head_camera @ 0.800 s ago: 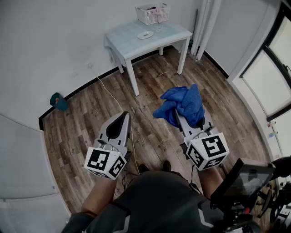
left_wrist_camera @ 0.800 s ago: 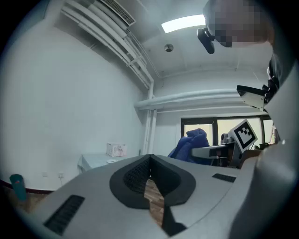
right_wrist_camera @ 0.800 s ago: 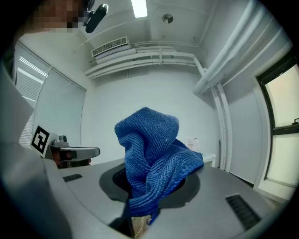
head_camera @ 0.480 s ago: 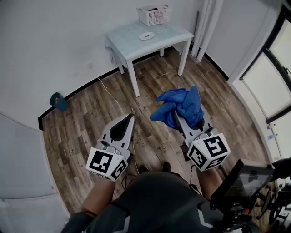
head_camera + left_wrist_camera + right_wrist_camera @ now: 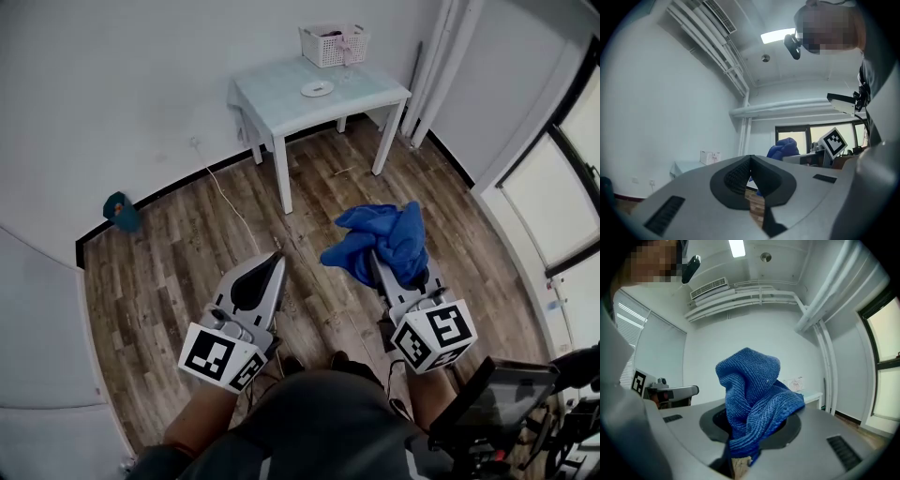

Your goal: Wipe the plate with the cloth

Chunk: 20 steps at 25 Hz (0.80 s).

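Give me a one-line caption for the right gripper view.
Right gripper clamped on the bunched blue cloth, white table in the background.

No legible text anywhere (markers (image 5: 217, 357) carry patterns only).

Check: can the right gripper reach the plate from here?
Probably not from here. The right gripper, shut on the cloth, is close to the person; the plate lies on the white table across the room. Mostly open wood floor lies between, so walking up looks unobstructed.
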Available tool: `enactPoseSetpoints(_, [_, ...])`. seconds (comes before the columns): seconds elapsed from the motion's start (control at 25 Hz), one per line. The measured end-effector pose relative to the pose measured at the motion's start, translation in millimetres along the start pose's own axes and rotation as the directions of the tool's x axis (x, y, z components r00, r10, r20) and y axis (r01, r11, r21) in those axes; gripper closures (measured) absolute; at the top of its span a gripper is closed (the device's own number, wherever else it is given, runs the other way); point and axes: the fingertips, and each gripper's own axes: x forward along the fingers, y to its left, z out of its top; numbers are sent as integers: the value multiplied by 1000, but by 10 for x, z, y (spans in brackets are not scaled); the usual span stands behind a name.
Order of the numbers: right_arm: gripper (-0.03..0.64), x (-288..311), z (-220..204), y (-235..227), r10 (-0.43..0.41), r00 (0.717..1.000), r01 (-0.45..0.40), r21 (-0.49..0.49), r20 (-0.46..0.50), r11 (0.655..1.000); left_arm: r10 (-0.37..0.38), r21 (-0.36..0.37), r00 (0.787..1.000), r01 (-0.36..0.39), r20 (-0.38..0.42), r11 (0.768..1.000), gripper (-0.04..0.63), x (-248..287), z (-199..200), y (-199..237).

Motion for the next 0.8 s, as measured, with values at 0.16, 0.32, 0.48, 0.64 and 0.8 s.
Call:
enactPoseSetpoints(0.16, [497,38,-47,47,-14,1000,14,-11,-9,1000,5,-9,1000,-5,-14,1000,586,-22,-71,131])
enactPoseSetpoints(0.32, [497,106,-31,-15,4,1000,-4,-18,-9,1000,24,-15,1000,-24,-12,1000,586,70,-111,208])
enactPoseSetpoints(0.48, [497,328,-7,-190,21,1000,-21,-1,6,1000,37,-35,999,-37,-13,999,586,294,-117,359])
enactPoseSetpoints(0.64, [497,547,1,-427,42,999,-42,7,4,999,80,-37,996,-81,-27,996,586,567,-145,493])
enactPoseSetpoints(0.8, [497,804,37,-762,50,999,-50,23,6,999,109,-34,993,-111,-37,993,586,962,-177,657])
